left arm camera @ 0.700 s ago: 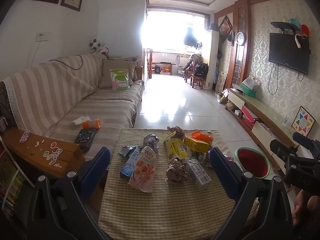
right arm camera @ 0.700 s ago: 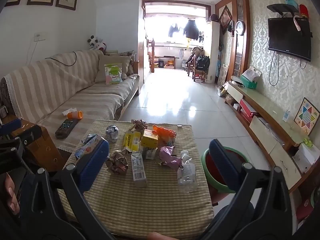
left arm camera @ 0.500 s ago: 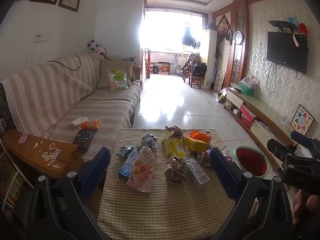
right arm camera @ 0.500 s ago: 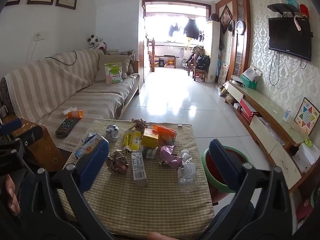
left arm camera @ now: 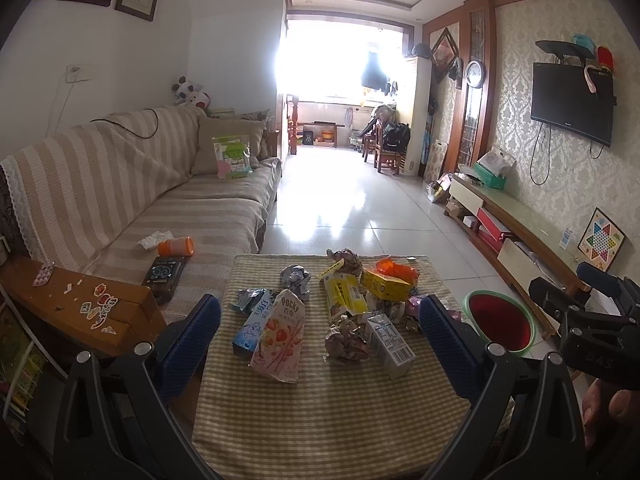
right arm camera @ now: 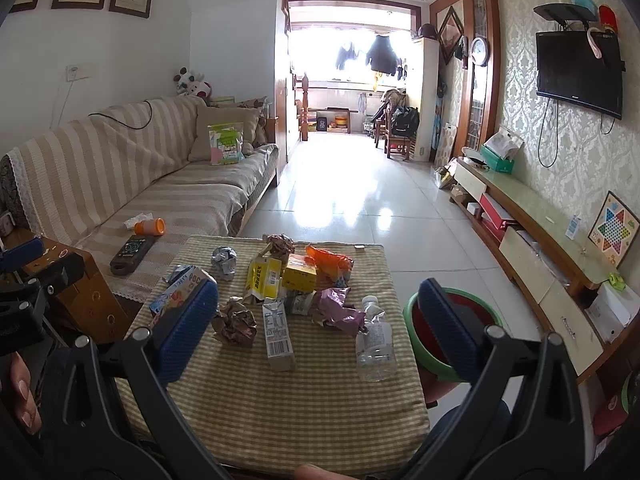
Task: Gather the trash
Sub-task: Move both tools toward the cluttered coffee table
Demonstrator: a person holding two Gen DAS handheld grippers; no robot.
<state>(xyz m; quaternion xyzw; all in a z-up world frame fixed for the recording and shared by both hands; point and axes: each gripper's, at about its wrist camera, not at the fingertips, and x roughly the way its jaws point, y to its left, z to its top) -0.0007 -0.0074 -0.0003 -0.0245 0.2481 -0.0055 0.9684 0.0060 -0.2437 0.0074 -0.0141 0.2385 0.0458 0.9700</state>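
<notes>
The pink snack box [left arm camera: 278, 338] on the desk [left arm camera: 328, 420] carries the brand "Pocky" in white letters at its upper end, with two smaller Chinese characters printed directly below. In the right wrist view the same box [right arm camera: 180, 292] shows only the letters "POC" beside the left finger. The blue box [left arm camera: 253, 322], lying just beside the pink one, bears slanted white lettering too small to read. The milk carton [left arm camera: 390, 344] displays a barcode and a fine-print panel; neither is legible. The yellow carton [right arm camera: 264, 276] has dark print and a barcode, also illegible. No other text is readable.
</notes>
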